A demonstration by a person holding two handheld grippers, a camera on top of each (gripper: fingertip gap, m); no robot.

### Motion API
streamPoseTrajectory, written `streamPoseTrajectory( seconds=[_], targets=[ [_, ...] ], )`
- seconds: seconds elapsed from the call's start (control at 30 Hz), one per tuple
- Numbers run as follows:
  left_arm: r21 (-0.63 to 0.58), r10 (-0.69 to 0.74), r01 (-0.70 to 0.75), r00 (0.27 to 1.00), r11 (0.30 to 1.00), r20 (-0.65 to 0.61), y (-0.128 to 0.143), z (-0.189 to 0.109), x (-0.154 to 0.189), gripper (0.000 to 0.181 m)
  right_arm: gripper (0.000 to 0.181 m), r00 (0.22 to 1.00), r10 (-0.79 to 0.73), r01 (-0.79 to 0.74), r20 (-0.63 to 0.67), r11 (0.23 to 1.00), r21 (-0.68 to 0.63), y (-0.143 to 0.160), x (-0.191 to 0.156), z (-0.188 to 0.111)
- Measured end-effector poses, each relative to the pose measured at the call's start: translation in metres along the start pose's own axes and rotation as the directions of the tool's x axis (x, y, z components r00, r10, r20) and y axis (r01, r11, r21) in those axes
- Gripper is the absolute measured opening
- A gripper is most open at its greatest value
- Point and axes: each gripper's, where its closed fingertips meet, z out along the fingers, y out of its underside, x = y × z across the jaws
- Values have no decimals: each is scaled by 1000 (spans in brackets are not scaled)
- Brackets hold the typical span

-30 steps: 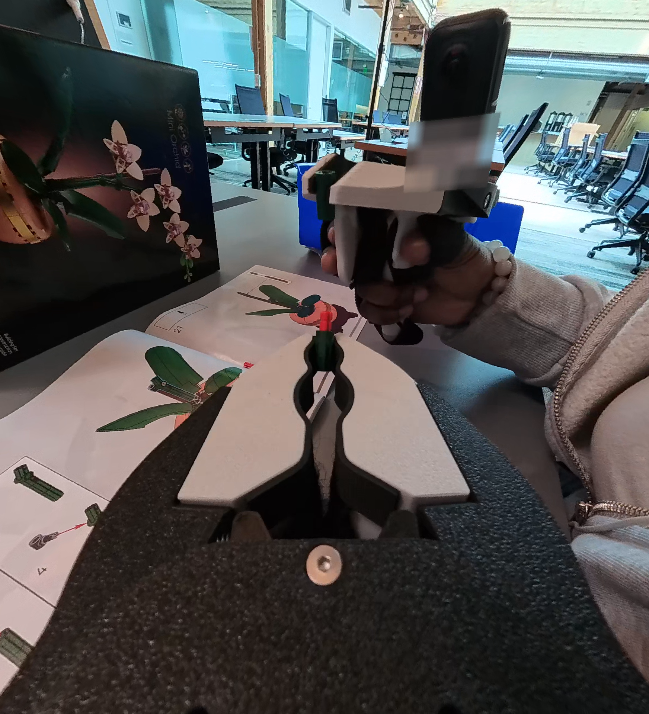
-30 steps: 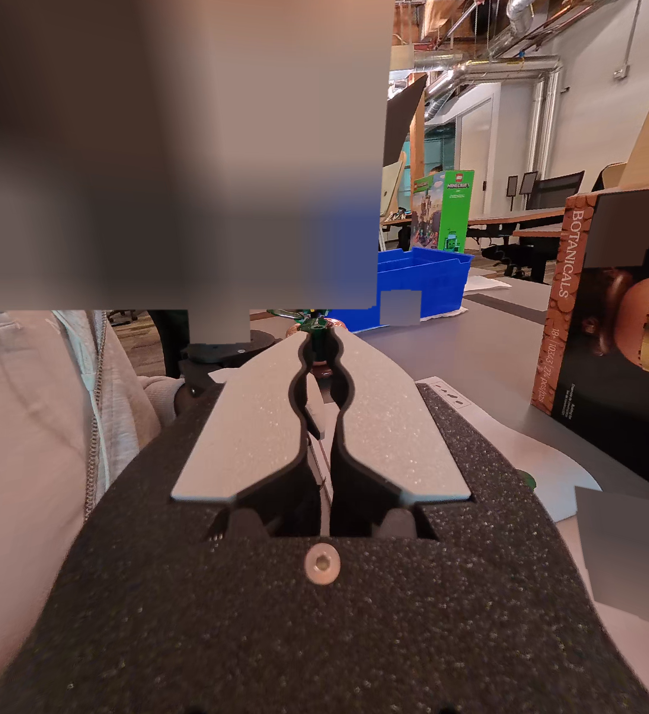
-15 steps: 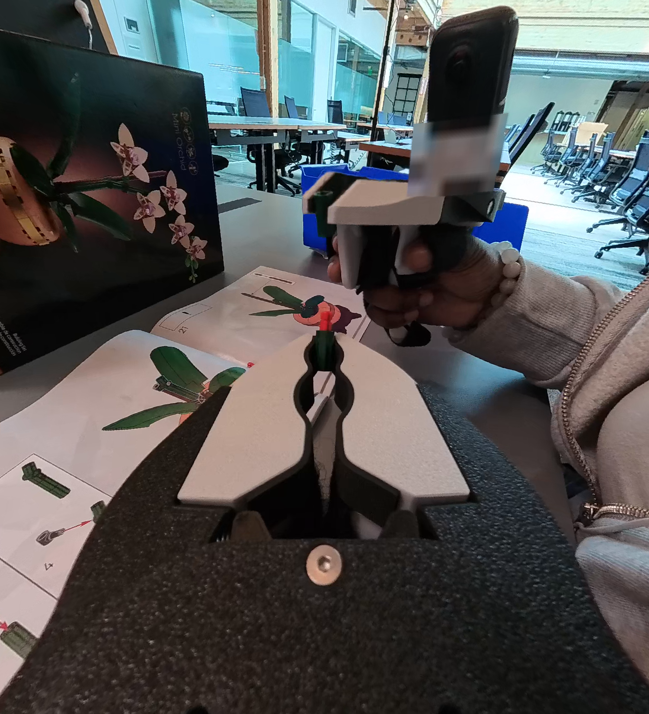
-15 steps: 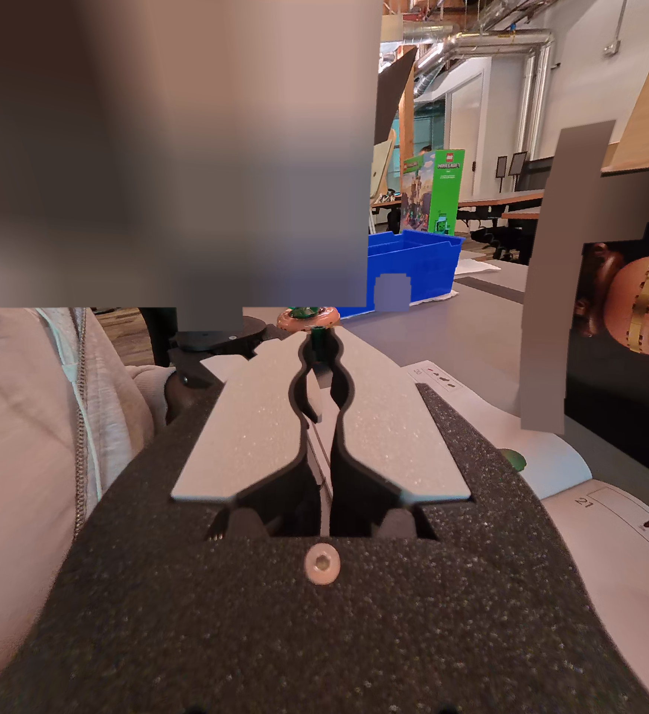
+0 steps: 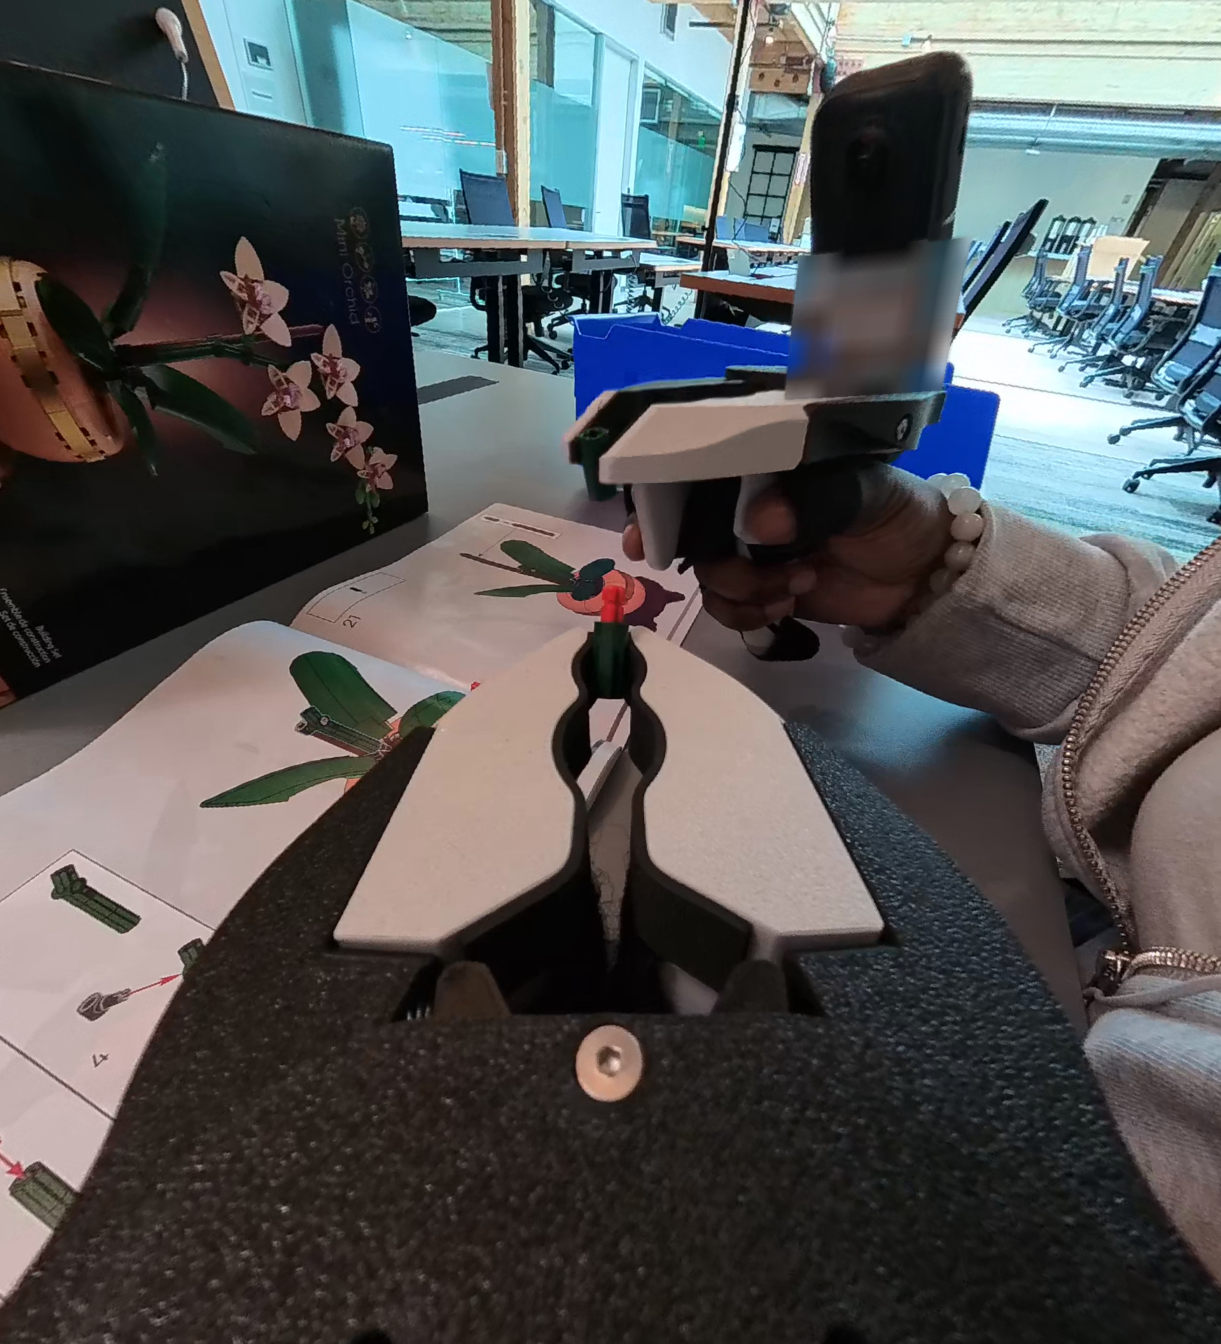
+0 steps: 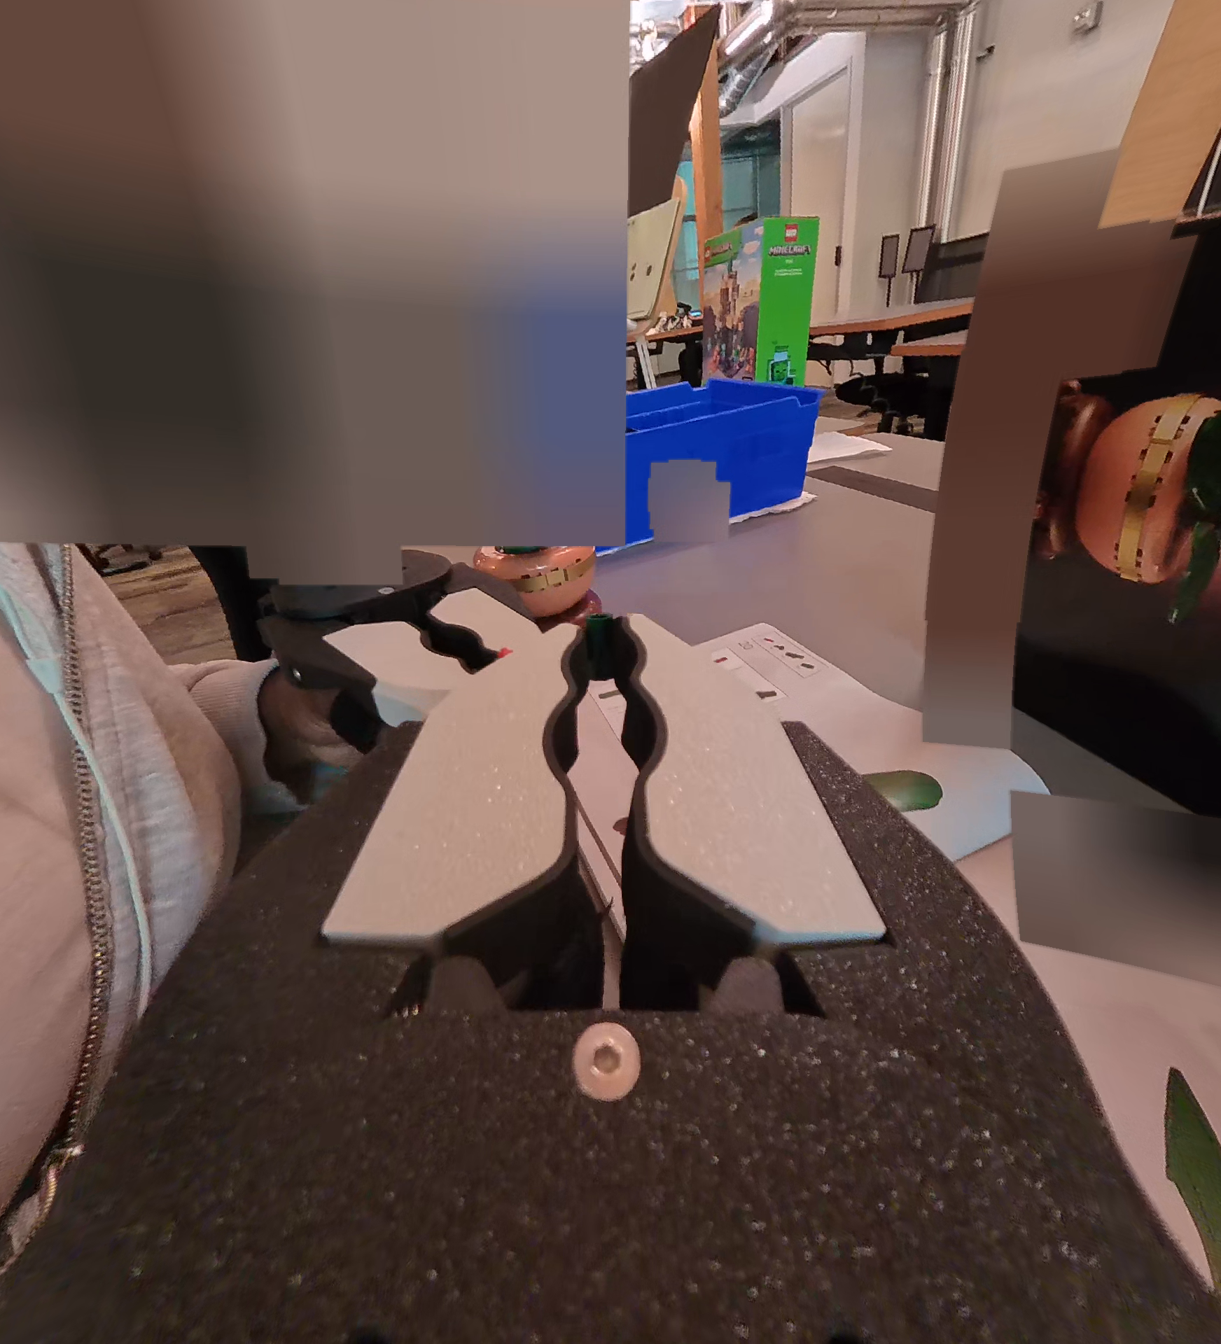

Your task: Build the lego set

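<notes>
My left gripper is shut on a short dark green stem piece with a red pin sticking out of its far end. My right gripper is shut on another dark green stem piece. In the left wrist view the right gripper is held up and beyond, side-on, its green piece at the tip. In the right wrist view the left gripper sits just left of mine, apart. The open instruction booklet lies underneath on the grey table.
The dark orchid set box stands at the left, and shows at the right in the right wrist view. A built terracotta pot stands beyond the grippers. A blue bin and a green box are farther back. A person's grey sleeve reaches in. My hands' fingertips stand some 4 cm from each other.
The right gripper has swung round and dropped a little, so the left gripper and the pot now show in its view. The left gripper keeps its green and red piece, nearly still.
</notes>
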Motion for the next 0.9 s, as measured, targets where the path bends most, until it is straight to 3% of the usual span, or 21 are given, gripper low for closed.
streamPoseTrajectory(
  seconds=[0.9],
  targets=[
    [25, -32, 31, 999, 999, 18, -3, -3, -6, 4, 6, 999, 14, -16, -39, 999, -33, 11, 6, -2]
  ],
)
